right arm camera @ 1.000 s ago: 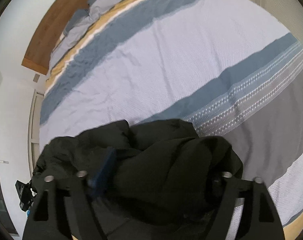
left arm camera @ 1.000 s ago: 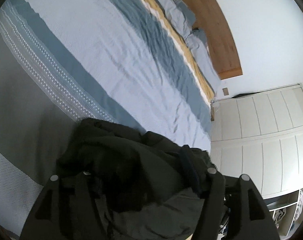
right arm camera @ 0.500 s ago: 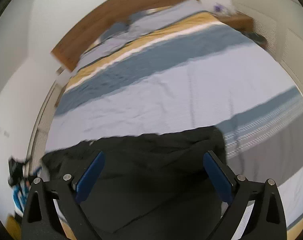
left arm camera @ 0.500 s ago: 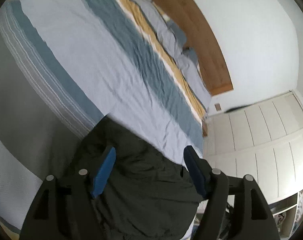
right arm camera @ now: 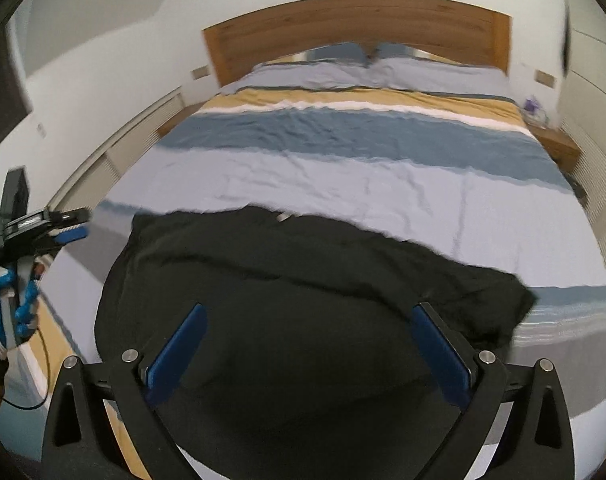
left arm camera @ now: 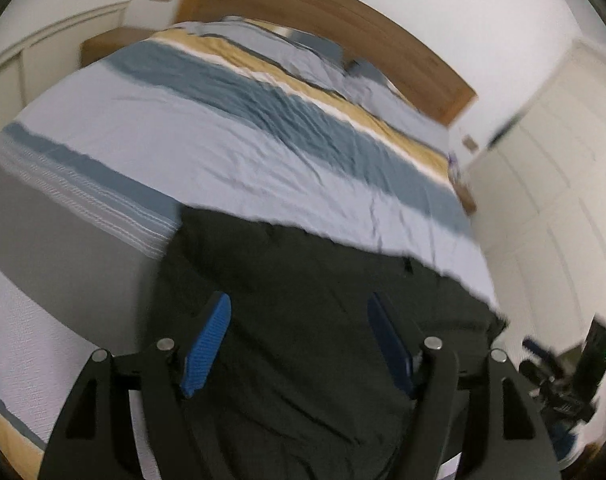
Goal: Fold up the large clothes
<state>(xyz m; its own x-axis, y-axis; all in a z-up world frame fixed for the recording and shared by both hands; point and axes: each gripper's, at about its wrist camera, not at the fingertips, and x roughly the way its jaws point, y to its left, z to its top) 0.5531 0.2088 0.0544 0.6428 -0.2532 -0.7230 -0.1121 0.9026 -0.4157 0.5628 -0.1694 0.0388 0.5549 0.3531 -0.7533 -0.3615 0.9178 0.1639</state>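
Right tongs [right arm camera: 307,354] stand wide, blue pads [right arm camera: 178,354] apart with nothing pinched; the jaws have just been opening and only the cloth lying below shows in the gap. Left tongs [left arm camera: 299,344] sit at a middling spread, also gripping nothing; their pads [left arm camera: 207,344] are clear of the fabric beneath. In the right wrist view the left tongs [right arm camera: 69,226] also appear off the garment's left end, carried by a gloved hand [right arm camera: 9,310] above the bed edge, not touching the cloth. The black garment [right arm camera: 303,280] lies spread on the bed [right arm camera: 343,168], directly under and ahead of both tongs, at the foot end, well away from the headboard [right arm camera: 355,24]. Its long axis runs across the bed, parallel to the headboard and to the bedcover's stripes; its far edge faces the headboard and the near edge drops out of view below the tongs. The right end reaches an outer corner [right arm camera: 519,304] toward the bed's right side; the left end stops near the left bed edge. Judgement: each hand is closest to its own end, so the coming fold probably takes one end per tongs, with the right tongs nearer the right corner. Which garment it is, and where any sleeves lie, cannot be told; both views are motion-blurred.
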